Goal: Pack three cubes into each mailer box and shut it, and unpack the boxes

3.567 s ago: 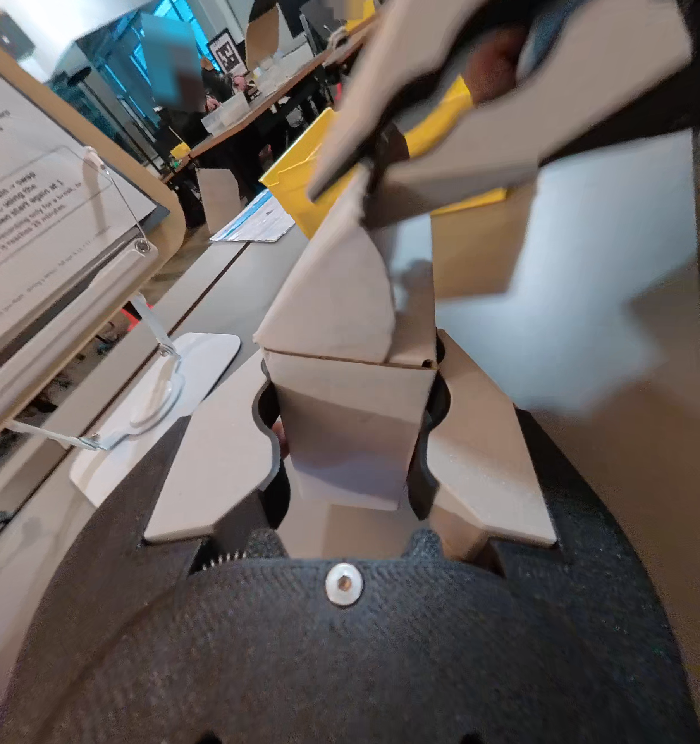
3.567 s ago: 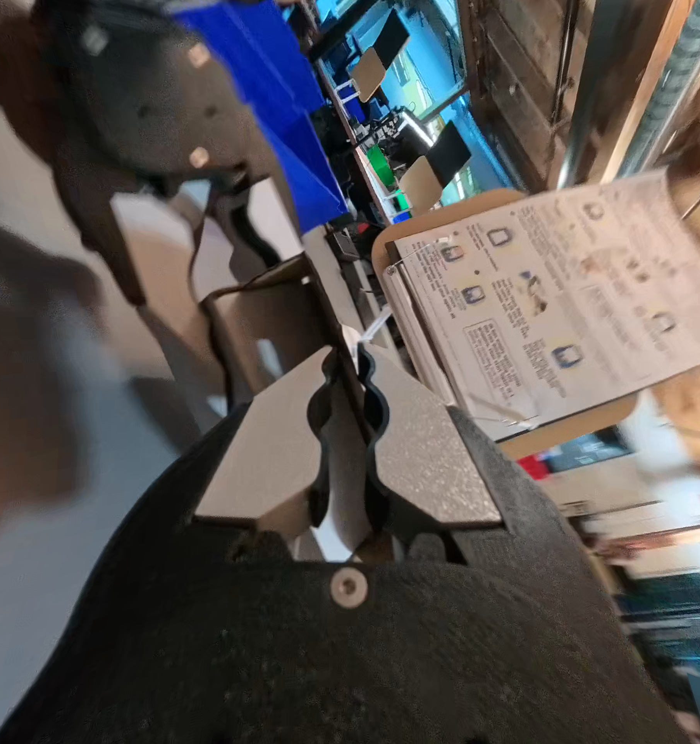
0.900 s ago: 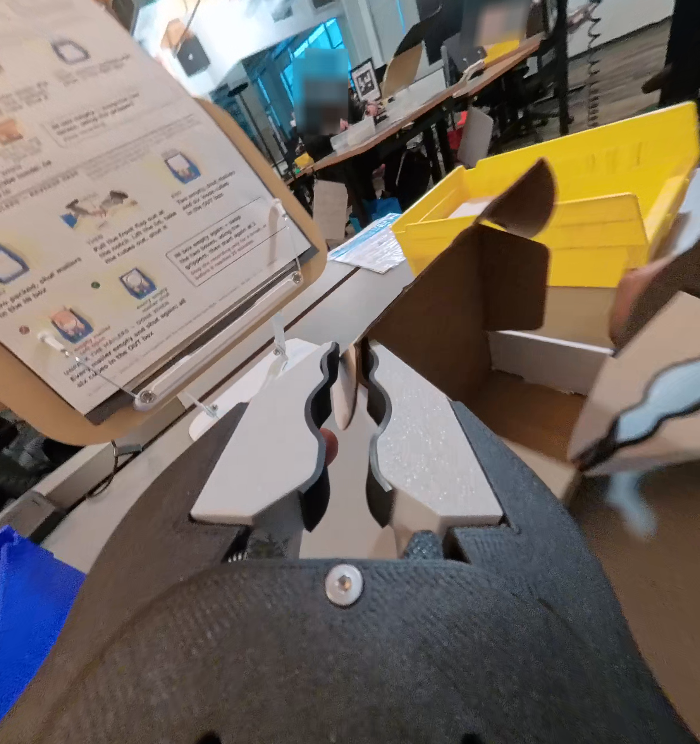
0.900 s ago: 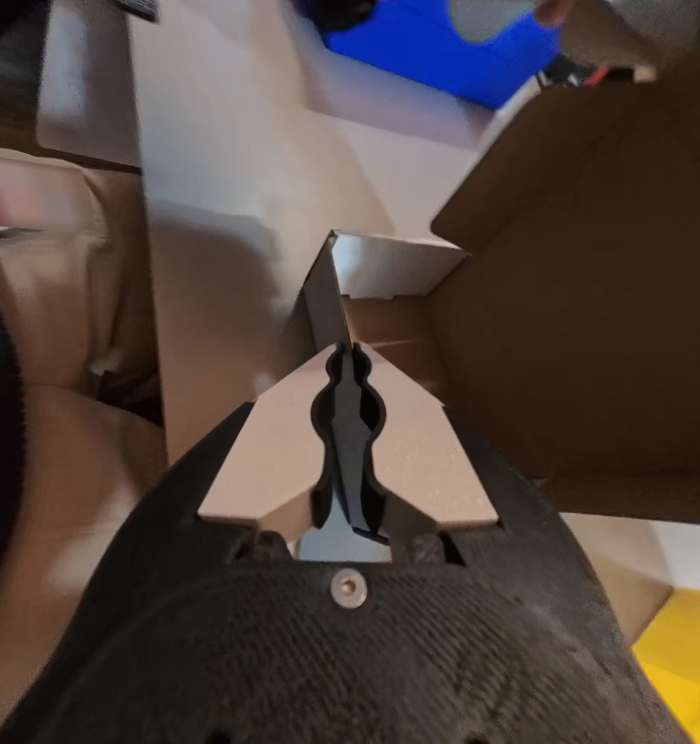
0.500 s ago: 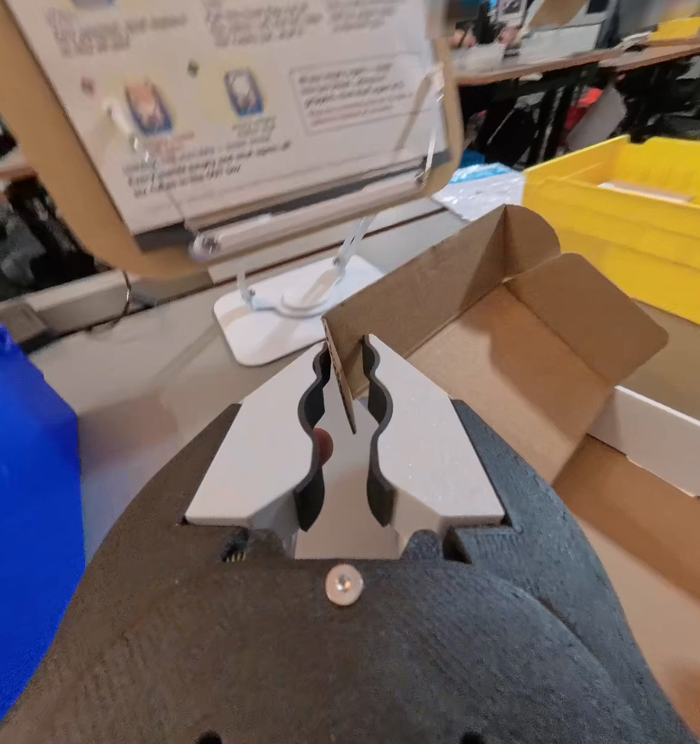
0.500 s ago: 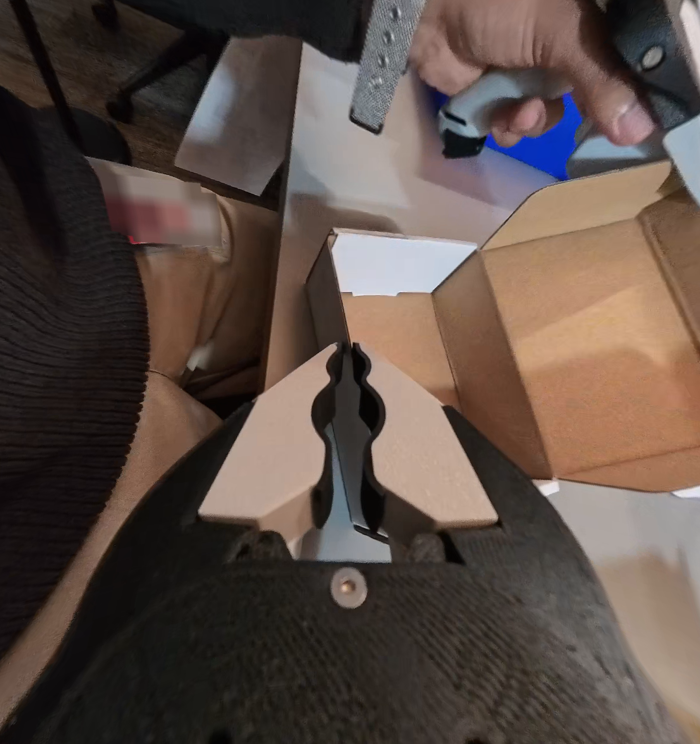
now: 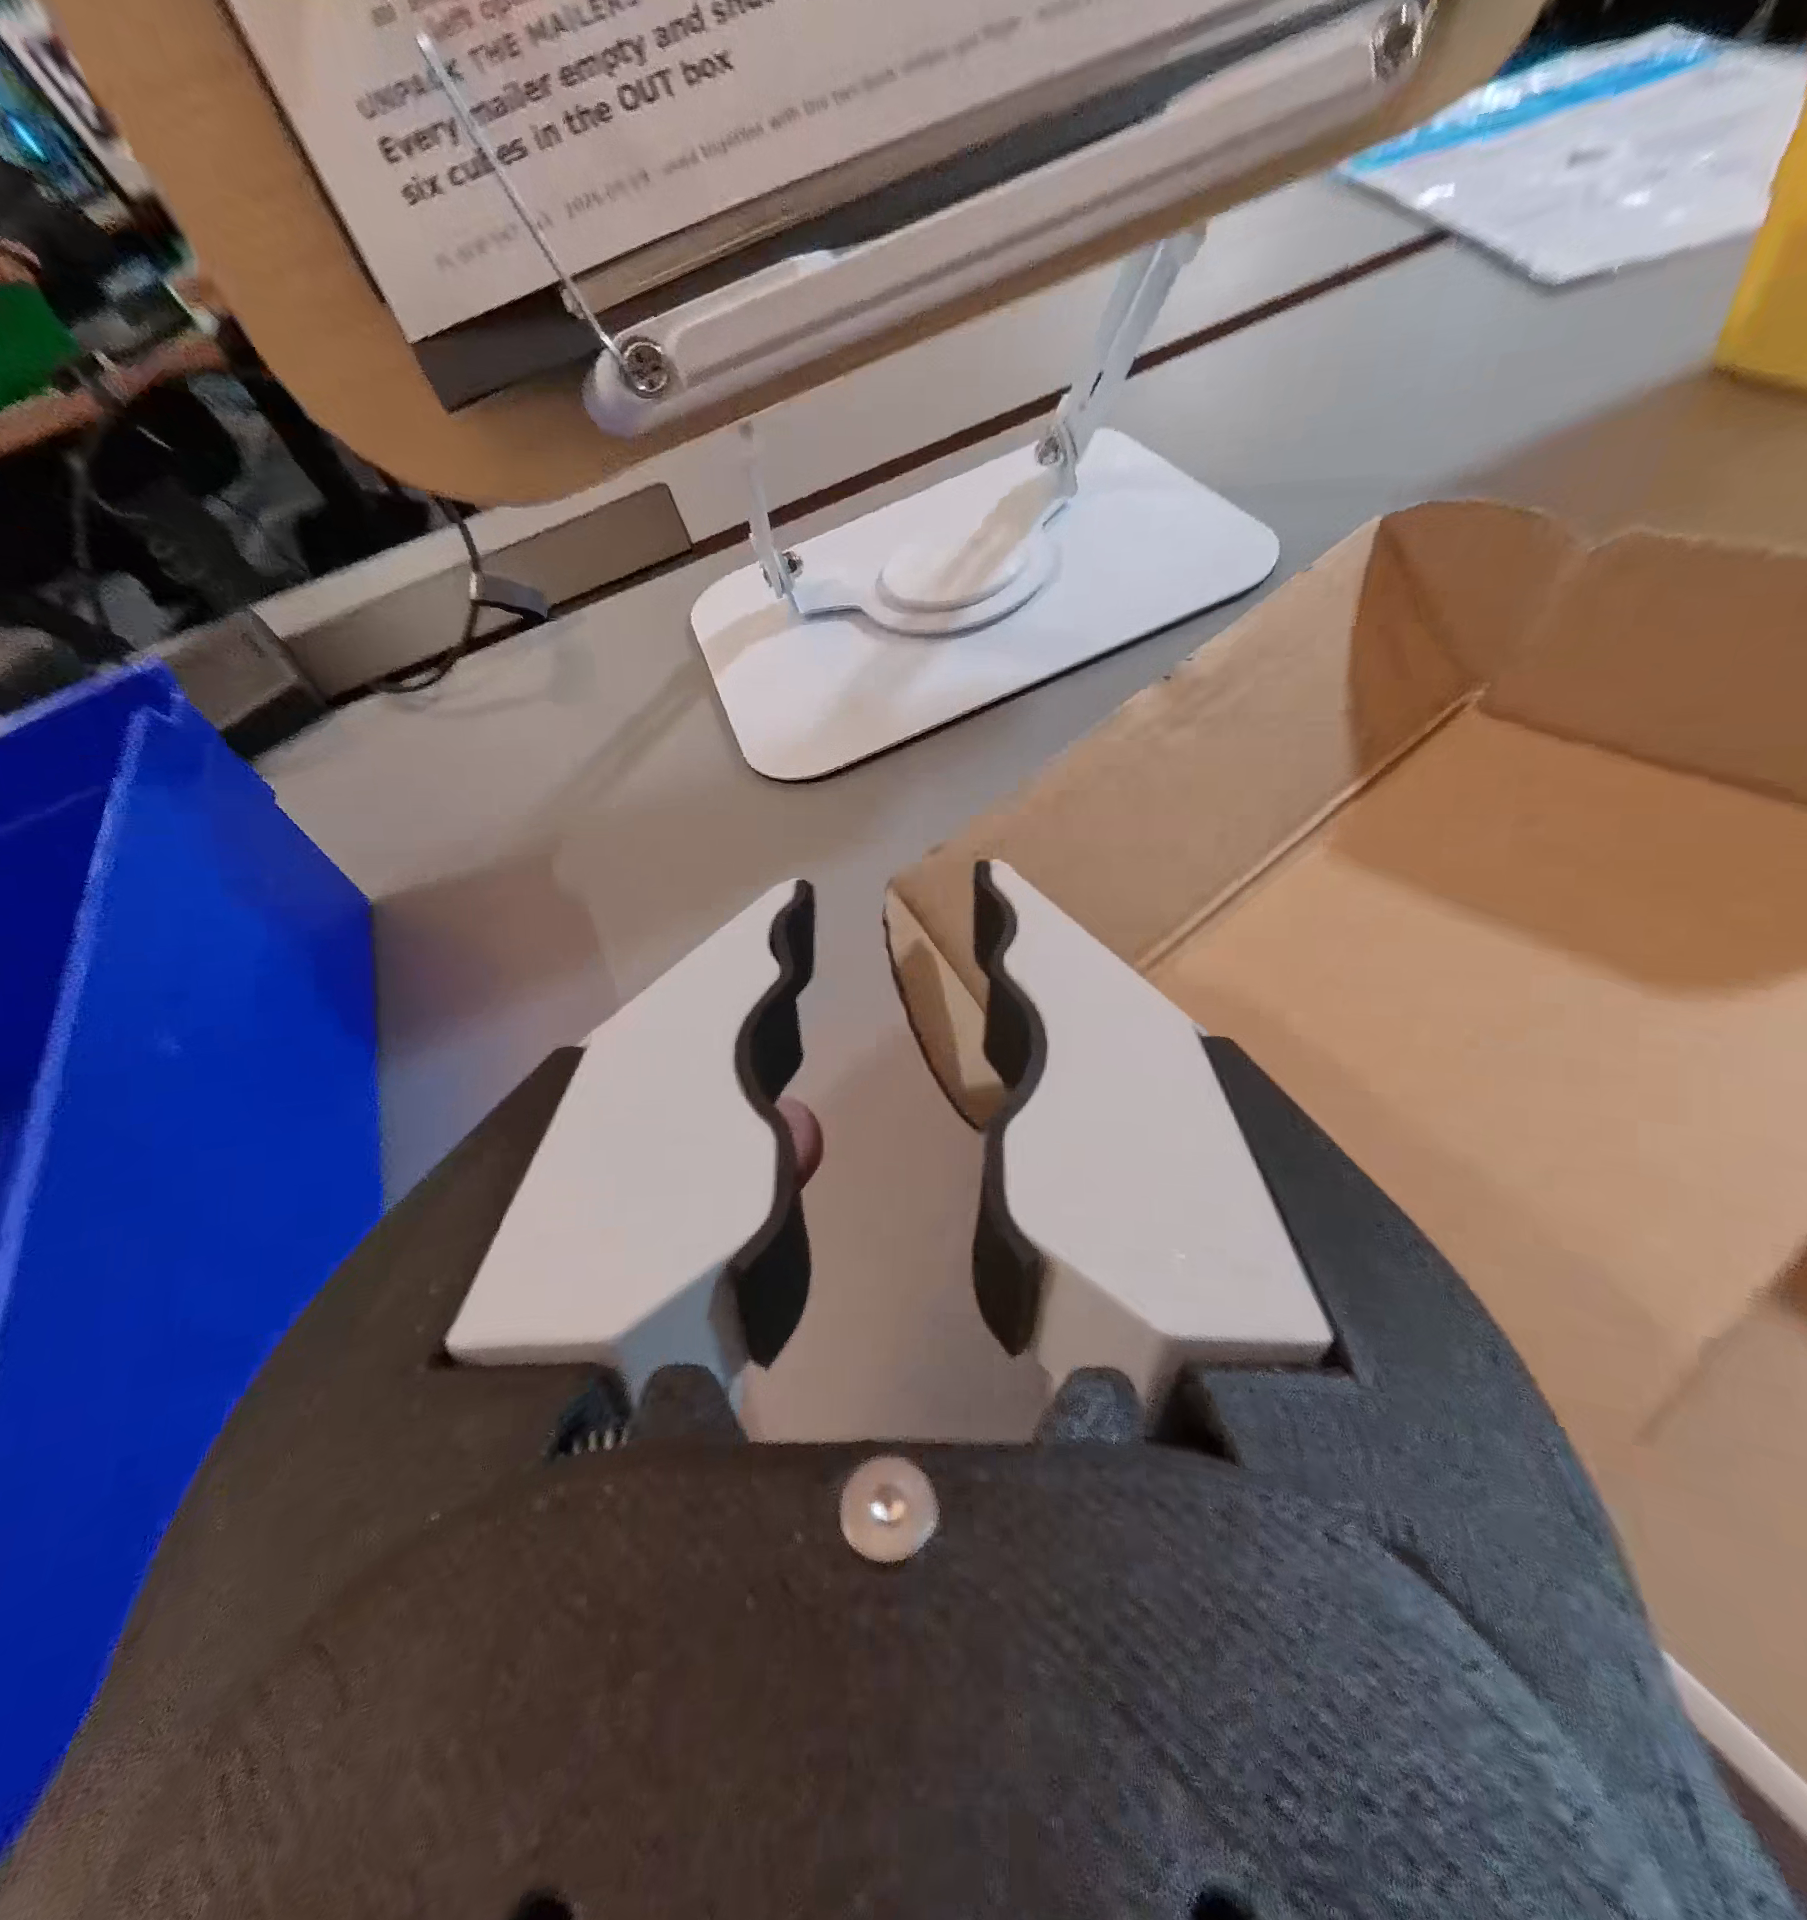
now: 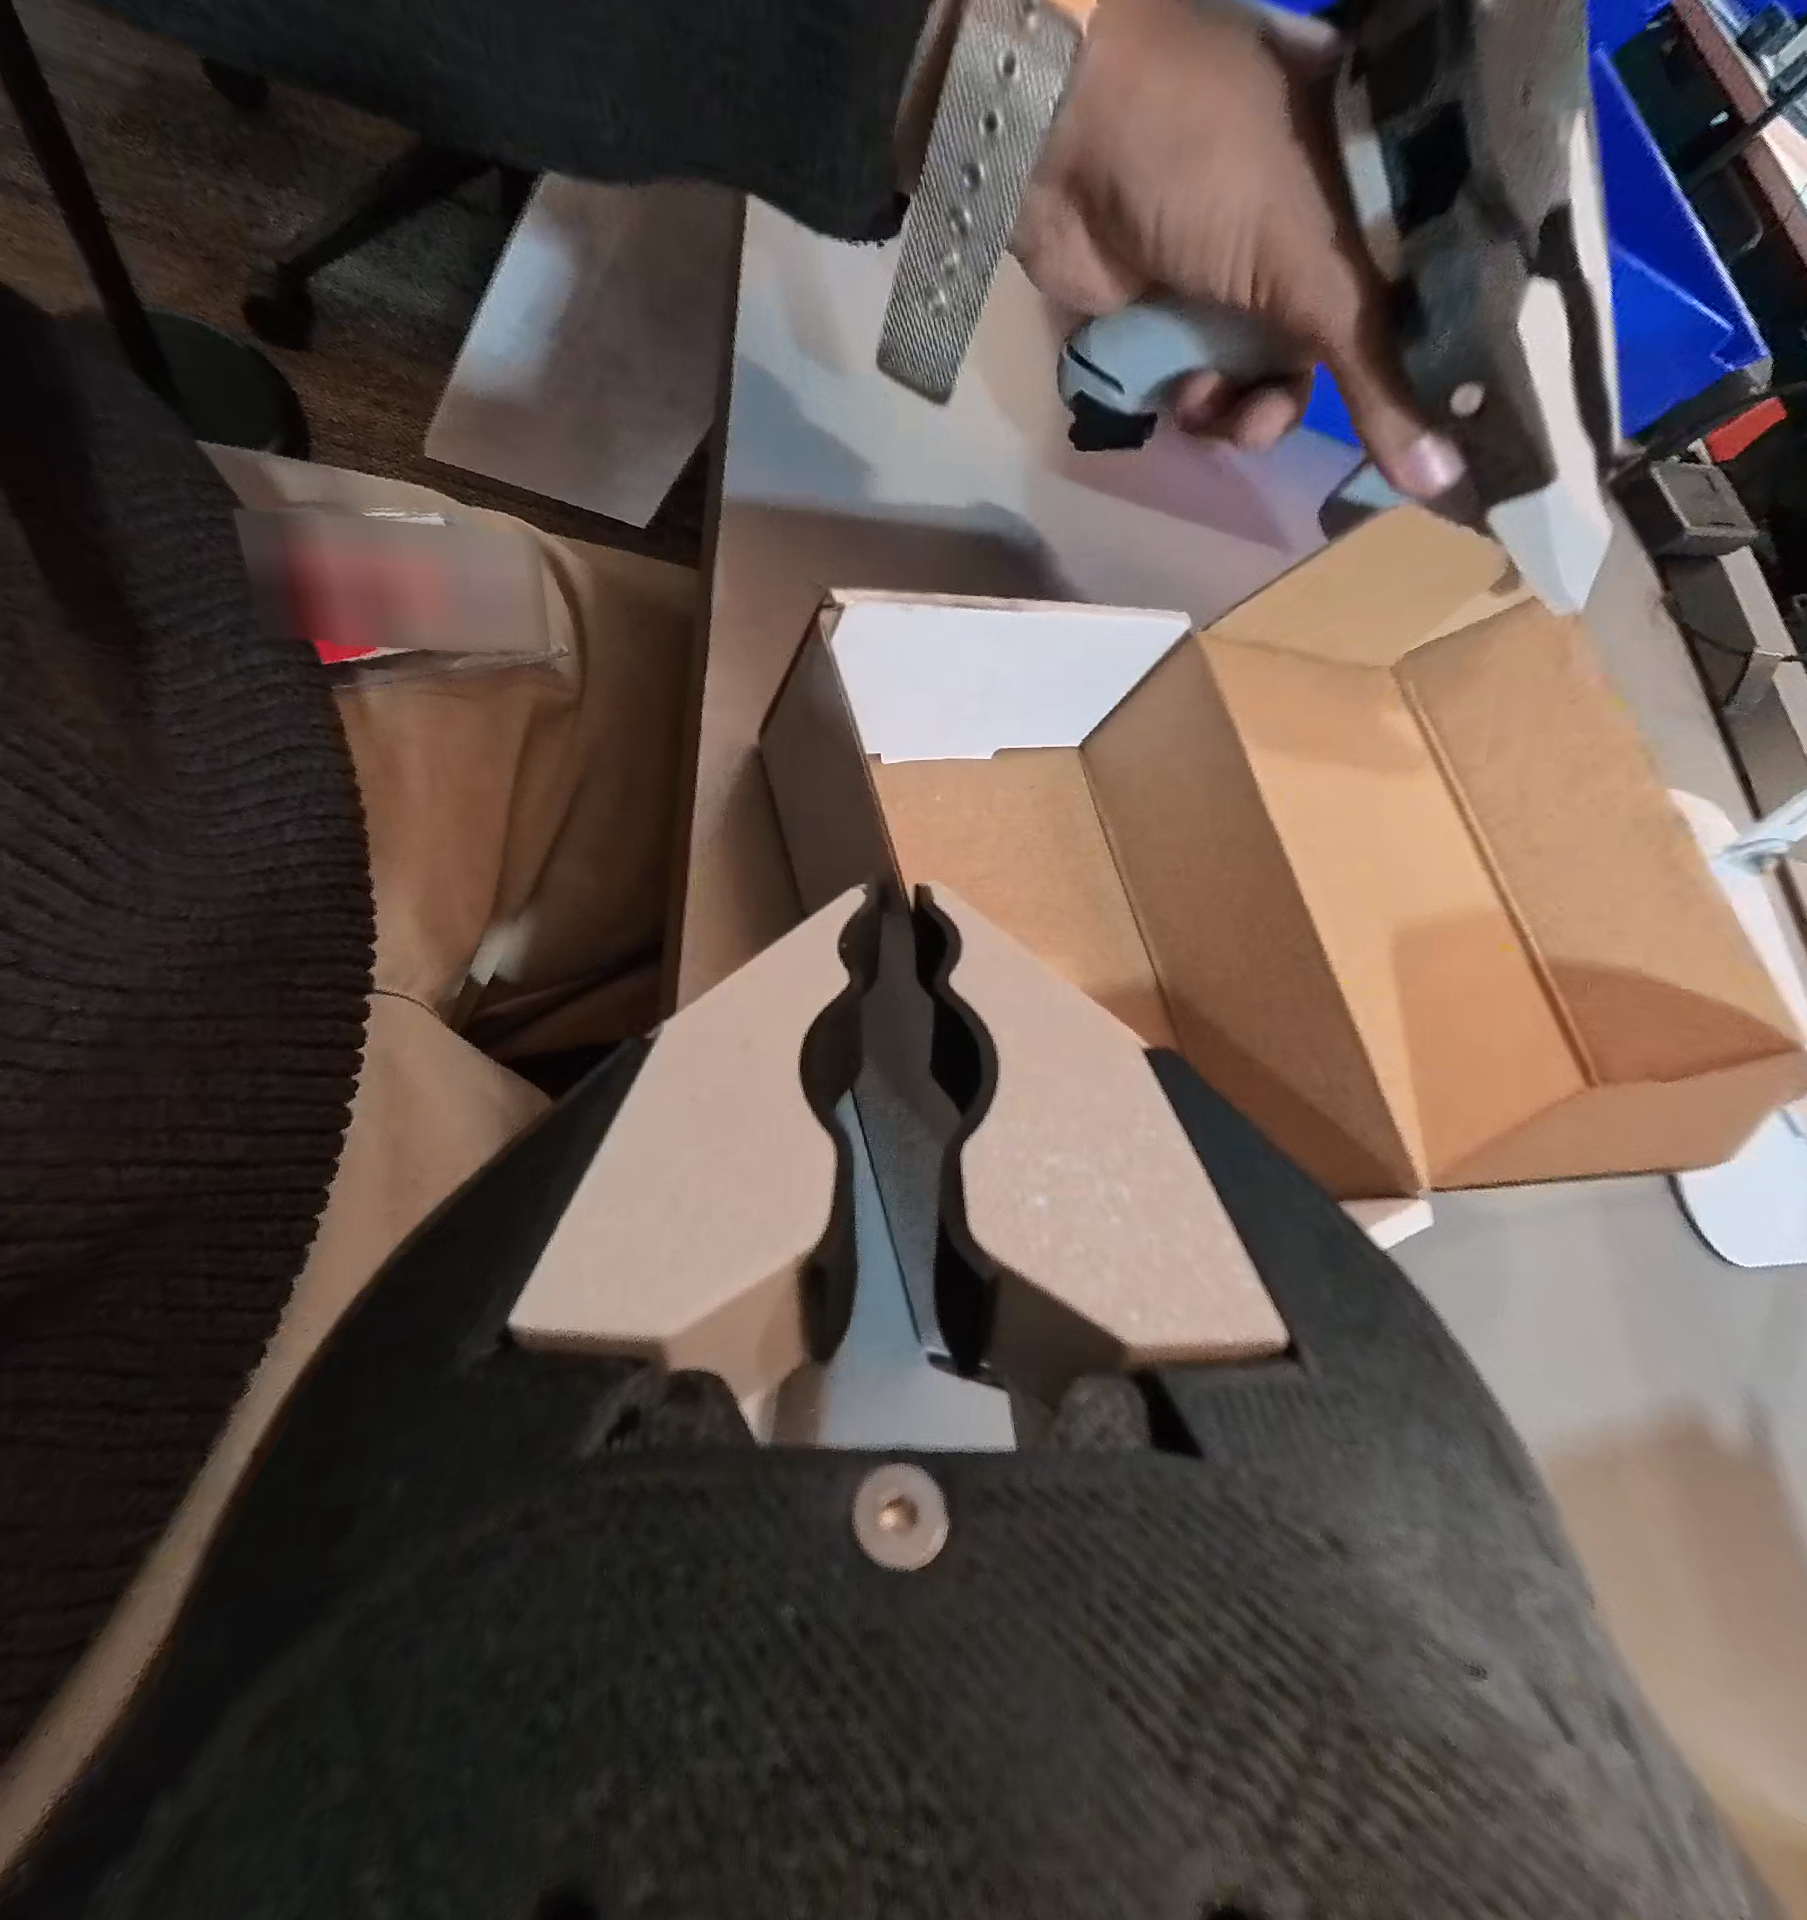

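Layout of my table, seen from my left gripper

The open mailer box (image 7: 1501,966) lies on the table (image 7: 608,831) at my right, with its lid flap spread toward the far side. The bin (image 7: 130,1039) stands at my left. Far behind, between them, the stand base (image 7: 982,623) sits on the table, and the instruction board (image 7: 774,208) hangs over it.

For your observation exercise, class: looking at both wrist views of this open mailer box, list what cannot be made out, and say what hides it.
- Blue bin, left wrist view: its inside is cut off by the picture's edge, so any cubes there are unseen.
- Mailer box, right wrist view: the near corner of its floor is hidden behind the right gripper.
- Yellow bin, left wrist view: only a corner shows.
- Left gripper, right wrist view: blurred, jaws unreadable there.
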`<state>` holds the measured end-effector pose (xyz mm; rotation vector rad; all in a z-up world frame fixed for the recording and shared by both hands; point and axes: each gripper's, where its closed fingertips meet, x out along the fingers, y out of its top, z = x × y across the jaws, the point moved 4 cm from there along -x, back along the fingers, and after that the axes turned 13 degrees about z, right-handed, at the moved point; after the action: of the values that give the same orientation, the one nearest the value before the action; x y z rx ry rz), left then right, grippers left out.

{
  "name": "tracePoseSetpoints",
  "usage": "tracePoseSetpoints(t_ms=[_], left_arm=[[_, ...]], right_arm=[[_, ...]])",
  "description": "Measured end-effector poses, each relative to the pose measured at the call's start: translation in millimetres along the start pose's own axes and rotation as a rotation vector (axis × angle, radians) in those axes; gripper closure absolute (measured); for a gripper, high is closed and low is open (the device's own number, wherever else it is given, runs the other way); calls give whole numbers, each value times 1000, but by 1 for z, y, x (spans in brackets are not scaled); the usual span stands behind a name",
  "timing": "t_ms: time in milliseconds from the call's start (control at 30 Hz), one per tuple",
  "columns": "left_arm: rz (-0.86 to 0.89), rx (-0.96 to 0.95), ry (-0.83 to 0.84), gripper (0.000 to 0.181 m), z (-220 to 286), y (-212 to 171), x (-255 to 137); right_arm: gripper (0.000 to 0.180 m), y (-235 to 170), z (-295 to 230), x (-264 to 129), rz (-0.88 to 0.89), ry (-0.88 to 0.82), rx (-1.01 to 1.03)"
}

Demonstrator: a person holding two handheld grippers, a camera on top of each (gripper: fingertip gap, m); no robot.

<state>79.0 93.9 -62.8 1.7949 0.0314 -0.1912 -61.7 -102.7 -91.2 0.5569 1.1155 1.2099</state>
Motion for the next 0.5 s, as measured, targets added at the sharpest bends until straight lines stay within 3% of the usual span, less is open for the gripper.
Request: tracePoseSetpoints(t_ms=[100, 200, 367, 500], left_arm=[[12, -177, -64, 127, -2, 7, -5], [32, -273, -77, 122, -7, 14, -9], [73, -222, -37, 117, -9, 23, -14], [95, -172, -10, 101, -12, 32, -16]], right_arm=[[174, -4, 7, -1, -28, -56, -24], [173, -9, 16, -3, -48, -113, -27], [172, -16, 30, -8, -64, -196, -23], [173, -19, 37, -12, -66, -236, 6]])
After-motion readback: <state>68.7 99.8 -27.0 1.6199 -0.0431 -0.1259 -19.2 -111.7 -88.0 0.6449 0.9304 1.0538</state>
